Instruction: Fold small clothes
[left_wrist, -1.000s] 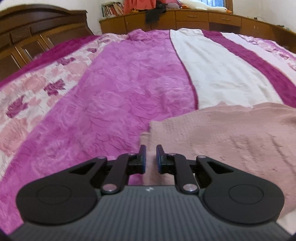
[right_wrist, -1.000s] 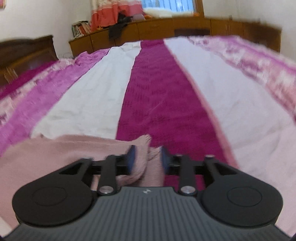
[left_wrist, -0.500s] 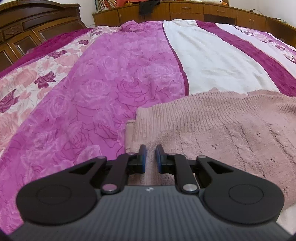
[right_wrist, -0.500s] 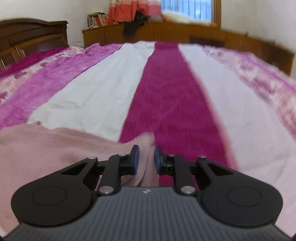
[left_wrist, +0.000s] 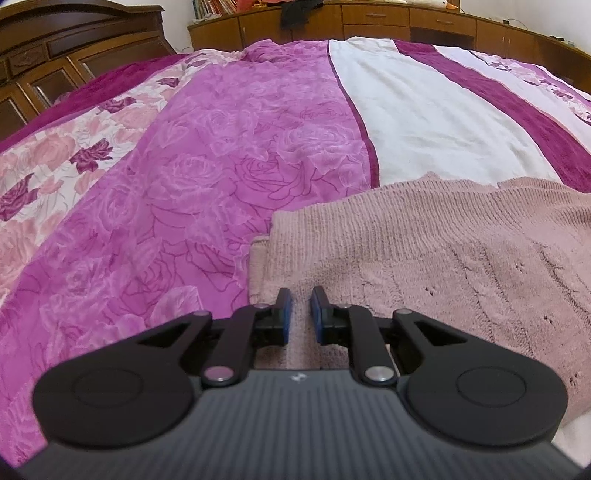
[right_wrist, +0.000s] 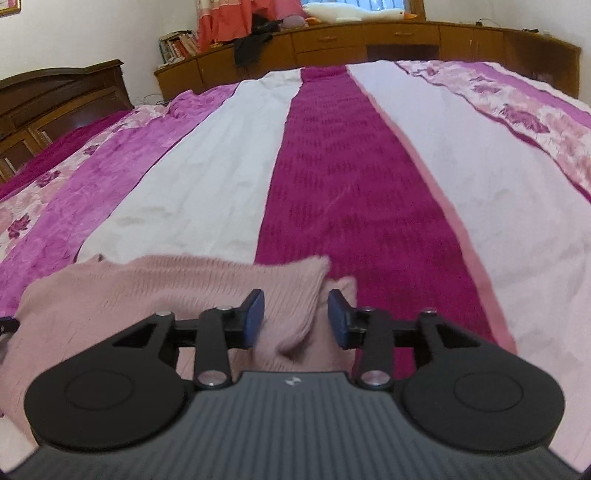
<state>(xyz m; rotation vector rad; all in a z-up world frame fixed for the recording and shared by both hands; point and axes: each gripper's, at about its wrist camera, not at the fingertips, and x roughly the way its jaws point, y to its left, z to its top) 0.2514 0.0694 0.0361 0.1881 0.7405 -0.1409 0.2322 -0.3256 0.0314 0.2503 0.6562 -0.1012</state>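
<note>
A dusty-pink knitted sweater (left_wrist: 424, 258) lies spread on the bed's magenta, white and rose-patterned striped bedspread (left_wrist: 229, 177), its ribbed far edge running roughly straight across both views, with a second layer of the same knit peeking out beneath it at the left corner. That doubled edge suggests one fold has been laid over already, though how many layers sit underneath cannot be made out. The left gripper (left_wrist: 301, 314) rests low over the sweater's near-left corner with its blue-padded jaws drawn almost together; pink knit shows in the narrow gap, so it reads as pinched on the fabric. The right gripper (right_wrist: 295, 317) sits at the opposite corner, where a bunched lump of the sweater (right_wrist: 291, 325) lies between its pads — the jaws are opening, and the pads stand clear of the cloth on both sides, so that corner looks let go. As a judgement, the fold in hand has just been set down on the right and is not yet freed on the left. What remains — releasing the left corner, smoothing the rumpled right end, and probably folding the long shape across again — looks like a fair share of the job.
</note>
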